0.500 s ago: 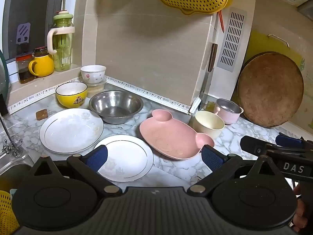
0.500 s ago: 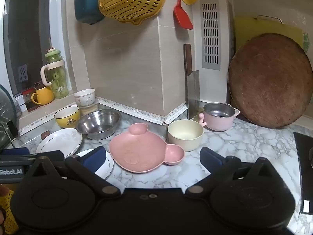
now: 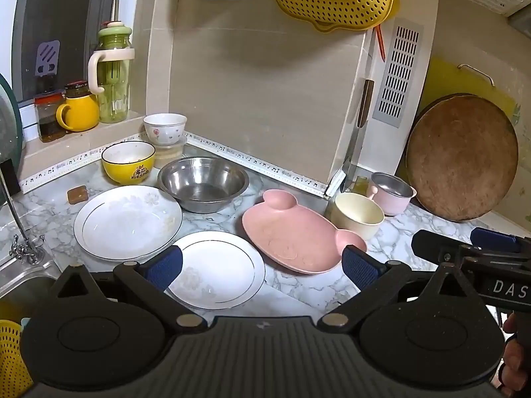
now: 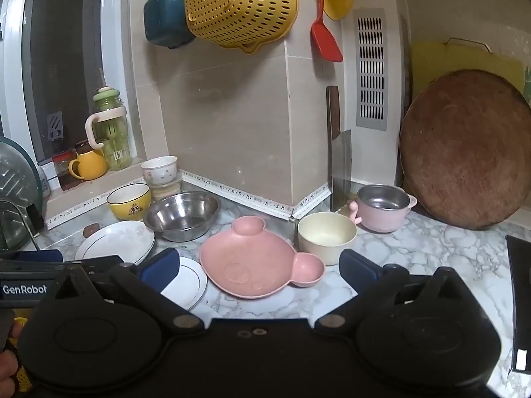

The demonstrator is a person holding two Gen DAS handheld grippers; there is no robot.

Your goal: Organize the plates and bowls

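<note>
On the marble counter lie two white plates [image 3: 127, 220] [image 3: 217, 268], a steel bowl [image 3: 203, 182], a yellow bowl [image 3: 128, 161], a small white bowl [image 3: 165, 128], a pink bear-shaped plate [image 3: 295, 237], a cream bowl [image 3: 356, 217] and a pink pot [image 3: 391, 192]. My left gripper [image 3: 262, 267] is open and empty, above the near white plate. My right gripper [image 4: 259, 265] is open and empty, above the pink plate [image 4: 252, 258] and in front of the cream bowl [image 4: 327, 233].
A sink [image 3: 20, 285] is at the left. A round wooden board [image 4: 464, 149] leans at the right, and a cleaver [image 4: 338, 165] stands against the wall. A yellow colander [image 4: 239, 3] hangs above. Jars and a yellow mug [image 3: 79, 112] sit on the sill.
</note>
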